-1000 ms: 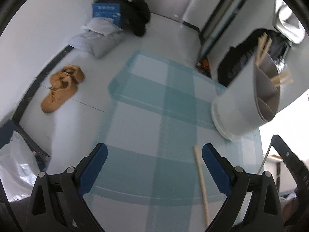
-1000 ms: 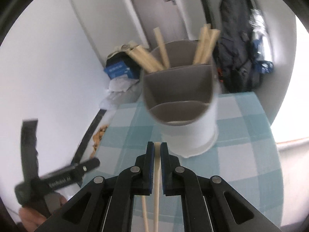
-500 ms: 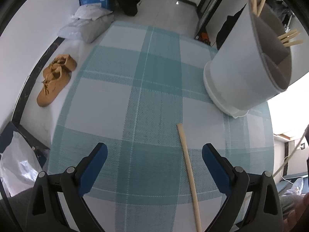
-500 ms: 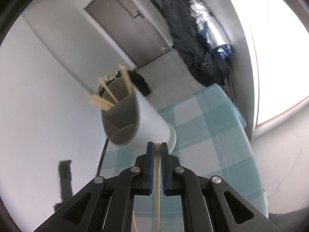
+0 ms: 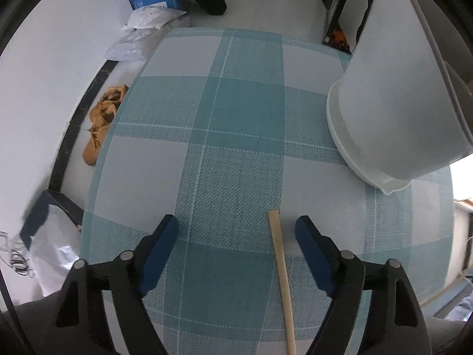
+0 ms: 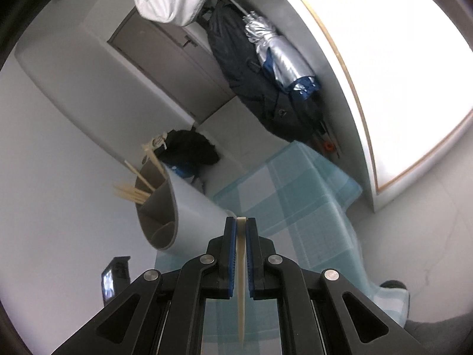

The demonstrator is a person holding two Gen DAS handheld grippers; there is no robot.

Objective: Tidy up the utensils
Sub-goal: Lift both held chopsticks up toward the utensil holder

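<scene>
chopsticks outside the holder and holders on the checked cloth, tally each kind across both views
Chopstick lying on the cloth, between the closing jaws of the left gripper, untouched: 1
Chopstick clamped in the right gripper: 1
Holder: 1
Total: 3

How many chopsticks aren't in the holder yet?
2. One chopstick lies flat on the checked tablecloth between the closing fingers of the left gripper, untouched. The other chopstick is clamped in the right gripper. More may be out of view.
</scene>
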